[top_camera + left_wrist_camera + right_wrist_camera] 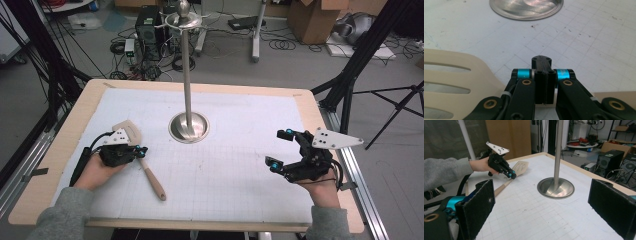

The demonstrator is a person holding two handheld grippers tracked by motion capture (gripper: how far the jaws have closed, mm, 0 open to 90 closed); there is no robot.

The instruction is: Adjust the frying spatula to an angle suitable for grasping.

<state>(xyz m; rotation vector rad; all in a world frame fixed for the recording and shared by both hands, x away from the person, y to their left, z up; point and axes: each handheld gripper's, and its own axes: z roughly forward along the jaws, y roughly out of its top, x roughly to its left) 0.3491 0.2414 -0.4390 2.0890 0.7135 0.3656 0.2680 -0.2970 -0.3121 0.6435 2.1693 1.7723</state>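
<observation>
Wooden spatula [150,174] flat on the white gridded mat [240,170], at the left front of the table [60,150], slotted blade toward the far side, handle angled back toward the near edge. Directly over its neck, left gripper [141,150], jaws pressed together pad to pad; blade to one side and handle to the other in the left gripper view. Cannot tell whether any wood is actually pinched lower down. Beyond, a steel stand [189,127] with a round base and tall pole, well apart from the spatula. Right gripper [279,149] at the right of the mat, jaws wide, nothing between them. Likely risks: a lift with no real hold, leaving the spatula behind; a grip so near the blade letting the long handle sag or swivel; a swing toward the pole knocking the stand.
</observation>
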